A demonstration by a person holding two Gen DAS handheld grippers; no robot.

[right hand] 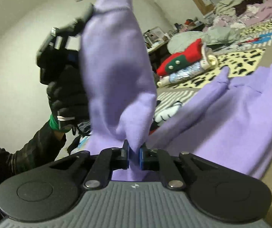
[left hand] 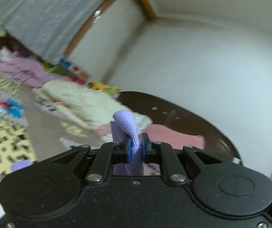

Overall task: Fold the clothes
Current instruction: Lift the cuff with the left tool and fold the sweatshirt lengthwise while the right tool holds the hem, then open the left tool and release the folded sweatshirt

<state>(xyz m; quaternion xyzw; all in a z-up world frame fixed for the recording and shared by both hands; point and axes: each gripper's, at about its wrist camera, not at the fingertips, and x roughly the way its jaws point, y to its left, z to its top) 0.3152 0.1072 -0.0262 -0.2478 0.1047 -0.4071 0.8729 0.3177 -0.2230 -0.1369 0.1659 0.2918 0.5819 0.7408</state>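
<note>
Left gripper: fingers clamped on a ribbed knit cuff of the lavender garment, which arches above the blue pads. Right gripper: fingers pinched on a soft fleece fold of the same garment; one part hangs raised between the two tools, the rest lies spread on the bed at its near right side. Only the right wrist view shows the gloved left hand and a red folded item. Only the left wrist view shows a dark rounded tabletop carrying pink cloth.

bed | patterned cover | lavender garment, red garment
</note>
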